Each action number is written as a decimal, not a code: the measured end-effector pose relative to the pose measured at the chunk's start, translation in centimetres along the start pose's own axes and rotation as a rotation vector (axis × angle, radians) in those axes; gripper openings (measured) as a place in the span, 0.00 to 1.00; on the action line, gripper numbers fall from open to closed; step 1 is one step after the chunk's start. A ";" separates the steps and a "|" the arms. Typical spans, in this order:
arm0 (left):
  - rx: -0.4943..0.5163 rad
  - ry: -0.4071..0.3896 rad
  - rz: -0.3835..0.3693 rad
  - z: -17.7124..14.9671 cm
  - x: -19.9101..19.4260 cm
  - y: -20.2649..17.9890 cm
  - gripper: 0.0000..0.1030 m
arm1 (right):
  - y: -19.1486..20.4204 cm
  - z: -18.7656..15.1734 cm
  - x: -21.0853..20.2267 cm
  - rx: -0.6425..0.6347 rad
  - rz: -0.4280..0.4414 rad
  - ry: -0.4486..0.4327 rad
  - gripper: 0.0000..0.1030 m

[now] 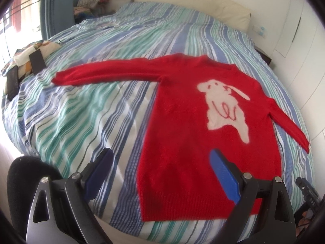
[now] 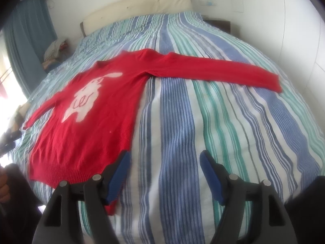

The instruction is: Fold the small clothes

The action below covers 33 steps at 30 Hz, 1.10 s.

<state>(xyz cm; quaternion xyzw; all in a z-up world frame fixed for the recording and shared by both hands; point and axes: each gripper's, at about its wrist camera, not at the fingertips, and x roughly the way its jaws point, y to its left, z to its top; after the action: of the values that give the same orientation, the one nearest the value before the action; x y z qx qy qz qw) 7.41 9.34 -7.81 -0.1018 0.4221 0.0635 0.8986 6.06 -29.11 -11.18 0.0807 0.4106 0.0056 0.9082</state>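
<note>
Hand-held gripper left (image 1: 160, 158), right (image 2: 163, 160): both spread, empty | red sweater (image 1: 182, 142): flat, sleeves outstretched, white dog motif

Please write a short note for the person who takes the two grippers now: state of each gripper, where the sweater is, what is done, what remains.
Left gripper: open, empty, above the red sweater near its hem.
Right gripper: open, empty, above the striped bedcover, beside the hem corner.
Sweater: flat on the bed, white rabbit design facing up, both sleeves spread out to the sides.
Done: sweater laid out flat.
Left: every fold, probably sleeves inward first, then the body.
</note>
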 end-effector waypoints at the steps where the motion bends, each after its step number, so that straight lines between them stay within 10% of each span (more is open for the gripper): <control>1: 0.001 0.001 0.004 0.0 0.1 0.0 0.94 | -0.1 0.0 0.0 0.002 0.001 -0.001 0.69; 33: -0.031 0.022 0.048 -0.8 0.8 1.6 0.94 | -0.6 -0.2 0.5 0.047 0.003 0.015 0.69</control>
<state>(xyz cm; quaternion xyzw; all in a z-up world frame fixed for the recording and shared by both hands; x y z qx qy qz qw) 7.01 10.72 -9.12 -0.1063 0.4335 0.0905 0.8903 6.24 -29.63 -11.79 0.1028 0.4173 -0.0019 0.9029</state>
